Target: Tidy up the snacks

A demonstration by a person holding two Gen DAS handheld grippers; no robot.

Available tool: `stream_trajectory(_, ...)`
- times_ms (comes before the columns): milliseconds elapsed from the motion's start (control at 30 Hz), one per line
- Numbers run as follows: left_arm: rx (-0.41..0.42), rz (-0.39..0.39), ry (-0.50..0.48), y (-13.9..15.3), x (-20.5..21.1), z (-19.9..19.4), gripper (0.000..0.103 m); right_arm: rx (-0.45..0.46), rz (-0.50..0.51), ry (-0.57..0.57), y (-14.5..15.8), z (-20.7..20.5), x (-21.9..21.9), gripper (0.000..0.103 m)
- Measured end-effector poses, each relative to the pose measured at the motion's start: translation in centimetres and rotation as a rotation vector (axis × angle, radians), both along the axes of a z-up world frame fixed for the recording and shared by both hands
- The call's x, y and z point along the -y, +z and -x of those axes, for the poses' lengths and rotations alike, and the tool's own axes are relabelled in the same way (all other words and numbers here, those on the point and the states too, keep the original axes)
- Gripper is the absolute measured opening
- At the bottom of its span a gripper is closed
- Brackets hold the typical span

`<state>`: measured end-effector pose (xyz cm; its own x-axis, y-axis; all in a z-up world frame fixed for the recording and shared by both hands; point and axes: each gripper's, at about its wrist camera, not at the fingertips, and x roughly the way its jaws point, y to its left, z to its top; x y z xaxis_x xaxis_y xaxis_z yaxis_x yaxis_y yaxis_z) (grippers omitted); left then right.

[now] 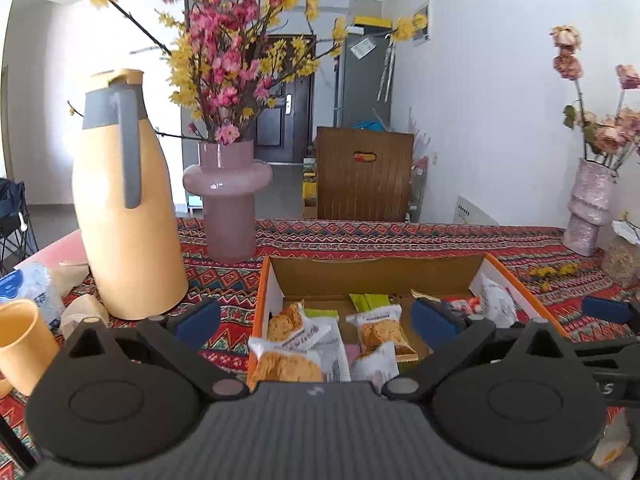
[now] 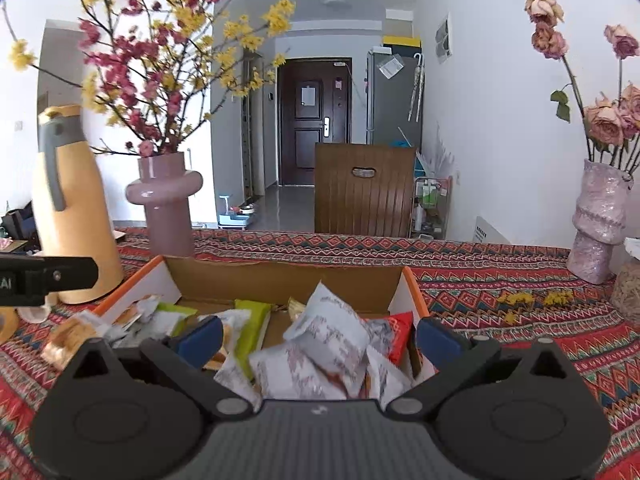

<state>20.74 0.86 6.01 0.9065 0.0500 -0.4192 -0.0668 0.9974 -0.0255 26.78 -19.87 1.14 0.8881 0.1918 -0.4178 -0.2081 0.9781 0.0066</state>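
An open cardboard box with orange edges (image 1: 276, 280) (image 2: 280, 280) sits on the patterned tablecloth and holds several wrapped snacks: white cookie packets (image 1: 296, 344), green packets (image 2: 252, 328), white patterned packets (image 2: 332, 344) and a red packet (image 2: 400, 336). My left gripper (image 1: 316, 320) is open and empty, just above the box's left near side. My right gripper (image 2: 320, 338) is open and empty over the box's right near side. The right gripper's blue fingertip (image 1: 608, 310) shows in the left wrist view. The left gripper's body (image 2: 44, 276) shows in the right wrist view.
A yellow thermos jug (image 1: 124, 216) (image 2: 68, 208) and a pink vase of flowers (image 1: 228, 200) (image 2: 168, 200) stand left of the box. A yellow mug (image 1: 20, 344) and plastic-wrapped items (image 1: 32, 284) lie far left. A pink textured vase (image 2: 600, 224) stands at right.
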Motion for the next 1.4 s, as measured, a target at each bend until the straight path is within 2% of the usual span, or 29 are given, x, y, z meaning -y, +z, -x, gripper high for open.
stream_trajectory(333,0.025,-0.030,-0.071,-1.1,0.2,7.4,0.103,0.013,-0.019,0.028,0.5,8.7,2.2,0.103)
stream_trajectory(600,-0.037,-0.002,-0.100,-4.0,0.2,10.2,0.103,-0.035,-0.023,0.019,-0.8,12.7,2.8,0.103)
stream_trajectory(1033,-0.133,0.032,-0.098,-7.8,-0.4,11.4,0.103,-0.189,-0.051,0.016,-5.2,14.5,3.1,0.103)
stream_trajectory(1400,-0.144,0.028,-0.111,-8.1,0.1,11.5,0.103,-0.205,-0.060,0.016,-5.7,14.3,3.1,0.103)
